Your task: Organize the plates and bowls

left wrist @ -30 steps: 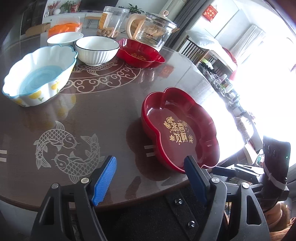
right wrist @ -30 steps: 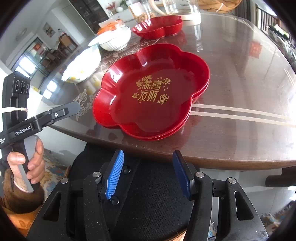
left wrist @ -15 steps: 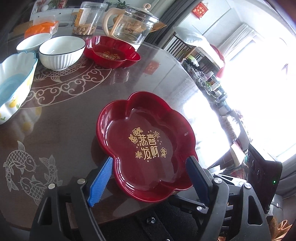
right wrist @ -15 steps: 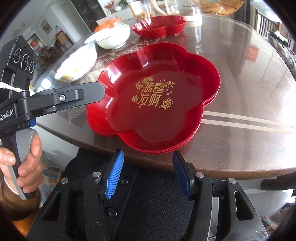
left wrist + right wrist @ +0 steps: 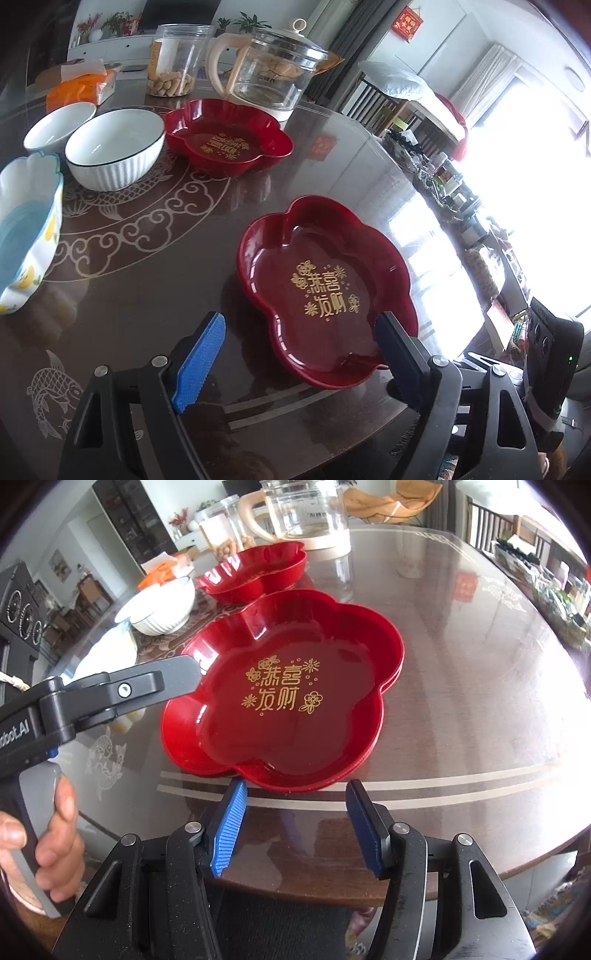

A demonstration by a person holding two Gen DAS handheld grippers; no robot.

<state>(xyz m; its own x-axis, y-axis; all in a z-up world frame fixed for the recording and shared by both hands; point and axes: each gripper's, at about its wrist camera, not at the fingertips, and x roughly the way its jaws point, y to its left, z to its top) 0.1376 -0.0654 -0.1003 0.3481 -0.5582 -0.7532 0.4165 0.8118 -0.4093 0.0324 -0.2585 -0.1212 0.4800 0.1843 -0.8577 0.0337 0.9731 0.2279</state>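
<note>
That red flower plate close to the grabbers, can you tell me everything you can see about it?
The near red plate is shaped like a five-petal flower, glossy like plastic or lacquer, with gold characters and little flowers in its flat middle. It is empty and lies flat near the edge of the dark round table. A second rim shows below its edge, so it may be stacked plates. Nothing grips it; whether the left gripper touches its edge is unclear.

We see a dark round table (image 5: 155, 266) with pale cloud and fish patterns. On it rest a red flower-shaped plate (image 5: 325, 291) near the edge, a second red plate (image 5: 227, 142) farther back, a ribbed white bowl (image 5: 114, 147), a small white bowl (image 5: 59, 125), a scalloped blue-lined bowl (image 5: 26, 229), a glass kettle (image 5: 273, 74), a clear jar (image 5: 177, 61) and an orange packet (image 5: 81, 88).
</note>
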